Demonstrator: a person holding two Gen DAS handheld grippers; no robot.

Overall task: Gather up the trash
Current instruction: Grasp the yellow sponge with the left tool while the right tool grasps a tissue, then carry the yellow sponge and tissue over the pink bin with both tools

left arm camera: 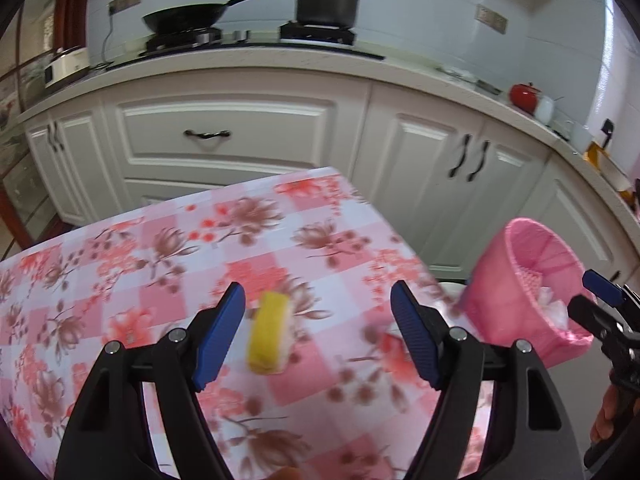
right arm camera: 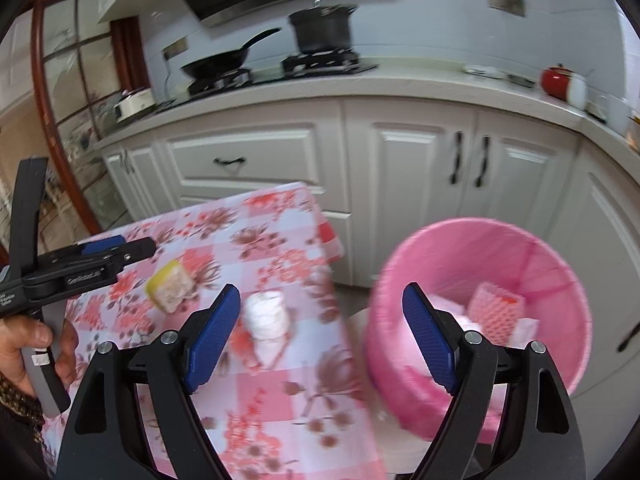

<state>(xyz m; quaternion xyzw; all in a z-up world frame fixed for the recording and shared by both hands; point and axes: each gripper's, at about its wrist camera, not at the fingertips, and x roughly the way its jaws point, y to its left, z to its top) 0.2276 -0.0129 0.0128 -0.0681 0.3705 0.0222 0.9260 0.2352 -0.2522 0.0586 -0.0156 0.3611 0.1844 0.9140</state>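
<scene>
Left gripper gaping, empty, yellow sponge dead ahead between its jaws mid-table, long axis along the fingers; right gripper likewise spread, crumpled white wad off its left finger near the table's right edge, pink bin beyond.

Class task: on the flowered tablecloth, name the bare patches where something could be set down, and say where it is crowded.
Free: the far strip of the tablecloth toward the cabinets, and the near part below the white wad. Crowded: the middle, where the yellow sponge and the wad lie close together. The pink bin beside the table already holds trash.
</scene>
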